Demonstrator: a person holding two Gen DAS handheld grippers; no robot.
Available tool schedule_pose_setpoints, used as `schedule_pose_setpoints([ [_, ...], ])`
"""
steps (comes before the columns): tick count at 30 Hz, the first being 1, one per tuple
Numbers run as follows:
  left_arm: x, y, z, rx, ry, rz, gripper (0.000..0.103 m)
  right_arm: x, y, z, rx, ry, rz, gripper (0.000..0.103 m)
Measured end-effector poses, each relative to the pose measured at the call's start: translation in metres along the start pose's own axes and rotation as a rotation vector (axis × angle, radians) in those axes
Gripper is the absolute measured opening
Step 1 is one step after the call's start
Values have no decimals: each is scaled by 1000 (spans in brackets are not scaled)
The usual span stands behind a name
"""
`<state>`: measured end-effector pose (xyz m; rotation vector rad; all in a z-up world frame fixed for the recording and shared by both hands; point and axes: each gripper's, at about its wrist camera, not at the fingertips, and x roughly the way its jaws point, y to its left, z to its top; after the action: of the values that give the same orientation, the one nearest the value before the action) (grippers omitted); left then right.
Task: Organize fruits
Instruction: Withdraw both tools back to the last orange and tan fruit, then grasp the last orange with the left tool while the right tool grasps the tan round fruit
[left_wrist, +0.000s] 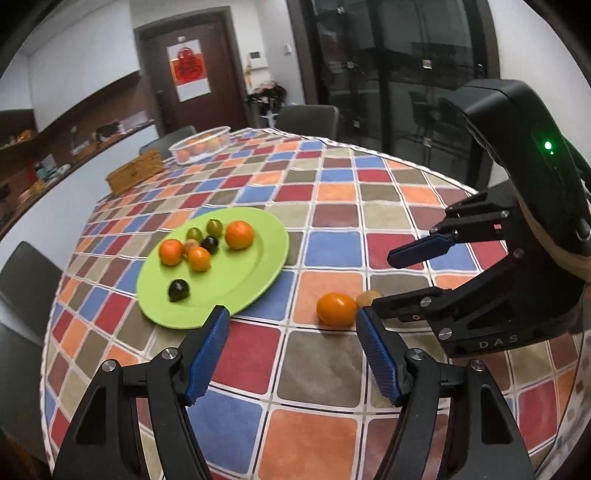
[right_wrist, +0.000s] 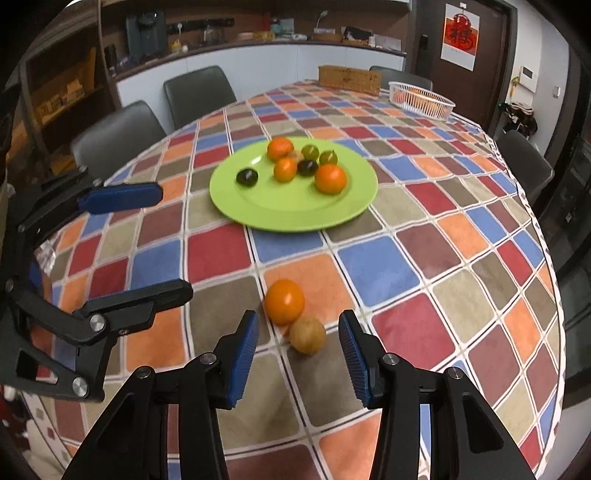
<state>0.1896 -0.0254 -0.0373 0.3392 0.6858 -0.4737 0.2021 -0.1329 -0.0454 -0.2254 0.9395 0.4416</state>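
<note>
Green and round, the plate sat mid-table on the checked cloth, and on it we counted three oranges, two green fruits and two dark ones, with a small pale fruit half hidden among them. Two fruits lay off the plate on the cloth, nearer to us: an orange and, touching it, a brown fruit. Our right gripper hung over that pair with its blue pads parted and nothing between them; the brown fruit showed just ahead of the gap. Our left gripper had its jaws apart too, empty, with the orange just beyond its right finger and the plate's rim by its left. At the far end of the table stood a white basket of fruit and a wicker box.
</note>
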Motion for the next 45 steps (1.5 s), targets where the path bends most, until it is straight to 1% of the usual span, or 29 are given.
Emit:
schedule_pose_setpoints([
  [4,15,1,-2,27,16,-64,70,9,-1,-3,-4,31,-8,46],
  [7,26,-1,-2,69,31,-103,69,16,-1,-5,-15,52,-11,46],
  [12,40,-7,-3,146,59,-142,65,27,-1,-7,-43,79,-18,45],
  [15,47,-7,-3,165,72,-160,64,32,-3,-7,-46,91,-20,45],
  [18,55,-5,-2,167,89,-184,63,36,-4,-6,-48,99,-16,44],
  [22,62,-5,-3,167,100,-198,62,40,-5,-4,-50,100,-5,42],
  [26,68,-7,-2,165,108,-204,62,45,-8,-5,-50,115,13,33],
  [27,68,-8,-2,165,109,-207,62,45,-8,-5,-49,118,17,29],
  [29,71,-10,0,167,108,-207,62,45,-12,-7,-30,116,29,29],
  [32,78,-12,3,158,114,-204,61,42,-18,-8,-8,104,13,29],
  [36,87,-16,6,148,131,-193,56,37,-27,-10,31,85,2,29],
  [38,92,-17,6,137,144,-188,49,35,-29,-11,46,76,-5,29],
  [40,96,-16,6,111,160,-206,39,35,-31,-12,56,73,-2,29],
  [41,96,-16,6,106,162,-209,38,35,-32,-12,61,72,-1,29],
  [45,96,-15,6,67,169,-206,37,32,-34,-14,76,62,5,29],
])
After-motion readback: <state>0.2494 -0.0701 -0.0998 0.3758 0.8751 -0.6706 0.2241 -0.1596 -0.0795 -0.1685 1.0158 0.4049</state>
